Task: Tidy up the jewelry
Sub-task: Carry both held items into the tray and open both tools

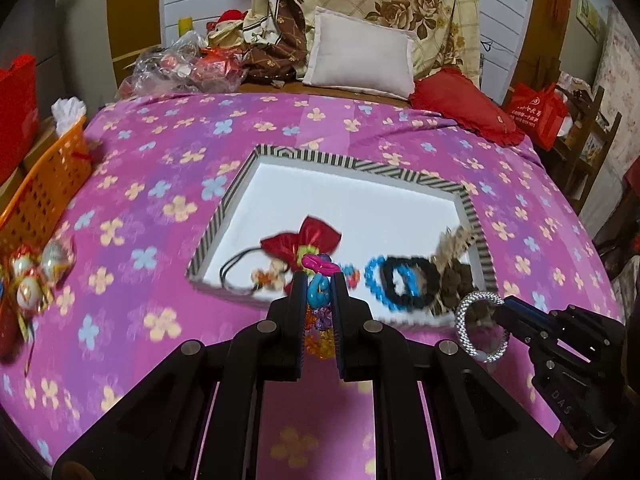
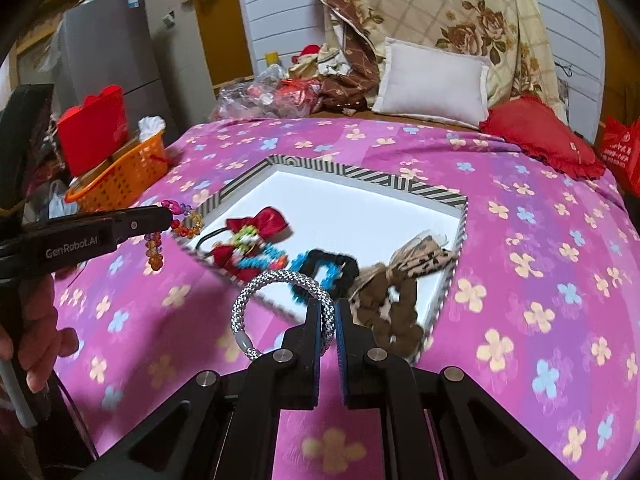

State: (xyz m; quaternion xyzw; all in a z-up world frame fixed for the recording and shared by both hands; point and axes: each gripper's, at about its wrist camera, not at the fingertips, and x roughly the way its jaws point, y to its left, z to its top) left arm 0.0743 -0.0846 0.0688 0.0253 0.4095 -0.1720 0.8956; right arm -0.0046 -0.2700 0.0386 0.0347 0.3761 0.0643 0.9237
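Gripping a colourful bead bracelet [image 1: 319,300], the left tool [image 1: 319,280] is clenched on it just above the near edge of the striped tray [image 1: 408,172] on the bed [image 1: 160,184]. Over in the right wrist view, the right tool [image 2: 329,316] pinches a silver braided bracelet [image 2: 276,280], hanging over the tray's near edge, hair ties [image 2: 332,268] inside.

A colourful bead bracelet [image 1: 319,292] and a silver braided bangle [image 2: 280,312] hang clamped near the striped tray [image 1: 420,178].
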